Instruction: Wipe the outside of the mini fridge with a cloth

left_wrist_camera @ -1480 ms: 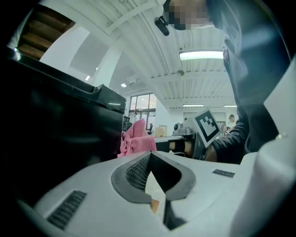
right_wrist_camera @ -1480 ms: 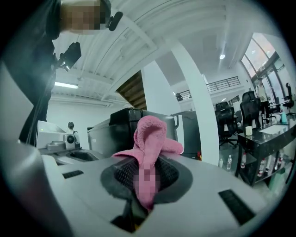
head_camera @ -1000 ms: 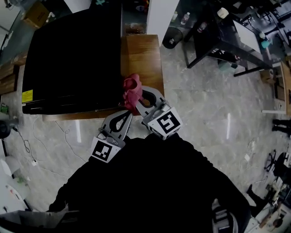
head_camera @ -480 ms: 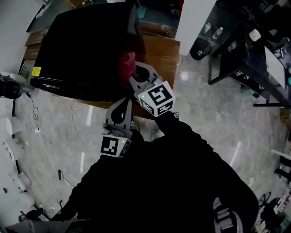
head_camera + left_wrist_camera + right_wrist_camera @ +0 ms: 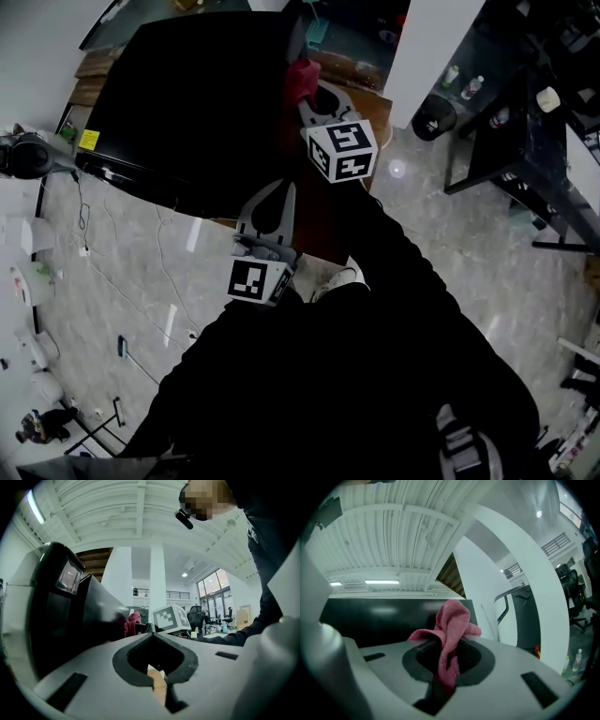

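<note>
A pink cloth (image 5: 451, 632) is pinched in the right tongs (image 5: 444, 670) beside the mini fridge's (image 5: 187, 103) right side. The left tongs (image 5: 157, 686) are closed on nothing, above the desk's (image 5: 366, 89) near edge.

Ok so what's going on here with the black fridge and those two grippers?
A person is working on the black mini fridge with a handheld gripper in each hand. The right gripper is shut on a pink cloth and holds it at the fridge's far right edge; actual contact can't be made out. The left gripper is shut with nothing in it and hangs lower, by the fridge's near corner.
</note>
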Demonstrator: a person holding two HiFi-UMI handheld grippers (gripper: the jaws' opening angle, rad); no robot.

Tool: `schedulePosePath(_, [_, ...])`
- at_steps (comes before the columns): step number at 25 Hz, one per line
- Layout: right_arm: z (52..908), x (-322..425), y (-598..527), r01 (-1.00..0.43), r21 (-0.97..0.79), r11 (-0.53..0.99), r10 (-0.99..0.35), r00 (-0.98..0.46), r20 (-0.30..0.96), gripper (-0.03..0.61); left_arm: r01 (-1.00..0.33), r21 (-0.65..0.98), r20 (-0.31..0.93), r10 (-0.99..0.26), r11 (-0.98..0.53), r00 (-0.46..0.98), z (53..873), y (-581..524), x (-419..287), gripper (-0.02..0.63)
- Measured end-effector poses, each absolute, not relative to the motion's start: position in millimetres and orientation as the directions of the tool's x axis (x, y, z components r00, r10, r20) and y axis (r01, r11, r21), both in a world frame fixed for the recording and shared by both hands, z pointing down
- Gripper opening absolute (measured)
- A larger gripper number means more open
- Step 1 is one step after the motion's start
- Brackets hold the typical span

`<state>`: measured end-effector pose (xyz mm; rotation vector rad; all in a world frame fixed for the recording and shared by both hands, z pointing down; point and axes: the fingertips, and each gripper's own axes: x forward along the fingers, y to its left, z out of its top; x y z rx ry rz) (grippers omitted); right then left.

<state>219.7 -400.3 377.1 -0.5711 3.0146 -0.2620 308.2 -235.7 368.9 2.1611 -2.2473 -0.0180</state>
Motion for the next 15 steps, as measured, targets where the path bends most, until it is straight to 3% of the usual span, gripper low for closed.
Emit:
schedulePosePath(8, [384.7, 217.1, -471.0, -0.446, -0.184, 0.876, -0.453, -0.892, 0.006, 0.052, -0.999, 0.018, 0.027, -0.999, 0.045, -0.044, 374.6, -251.6, 307.6, 0.005])
schedulePosePath(15, [387.8, 290.7, -428.9, -0.425, -0.187, 0.886, -0.442, -0.895, -0.062, 0.055, -1.0, 0.013, 0.003, -1.0, -0.005, 0.005, 397.8, -234.2, 318.3, 0.005])
